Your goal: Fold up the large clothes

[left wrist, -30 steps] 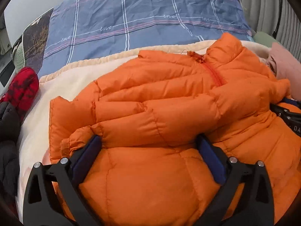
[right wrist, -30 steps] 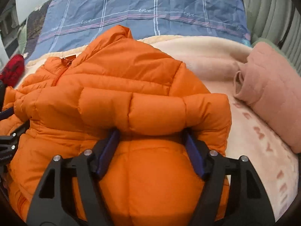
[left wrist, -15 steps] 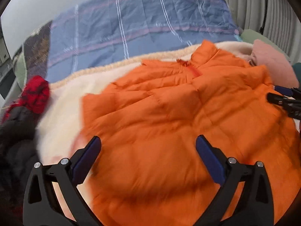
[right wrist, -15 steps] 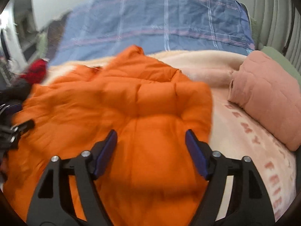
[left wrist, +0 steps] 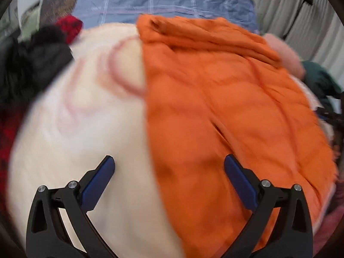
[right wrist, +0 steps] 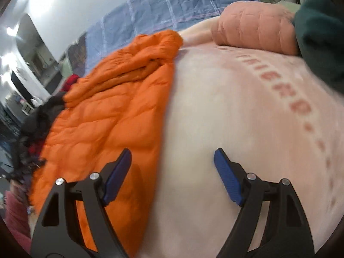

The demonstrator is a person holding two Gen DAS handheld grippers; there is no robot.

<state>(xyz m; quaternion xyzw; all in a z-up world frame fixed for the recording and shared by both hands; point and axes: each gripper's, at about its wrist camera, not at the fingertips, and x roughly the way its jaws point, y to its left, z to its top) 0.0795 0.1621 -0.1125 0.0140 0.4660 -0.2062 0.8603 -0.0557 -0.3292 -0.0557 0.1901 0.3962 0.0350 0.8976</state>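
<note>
1. Both my jaws gape, gripping nothing: left gripper (left wrist: pixel 168 172), right gripper (right wrist: pixel 172 167).
2. Puffy orange quilted jacket (left wrist: pixel 225 107) lies folded on the cream fleece blanket (left wrist: pixel 96 129), frame centre-right.
3. Next: grip both edges evenly, fold square.

left gripper (left wrist: pixel 169 173): bottom centre of its frame, jaws spread wide, nothing clamped between them
right gripper (right wrist: pixel 172 167): bottom centre of its frame, jaws just opened wider, nothing between them
</note>
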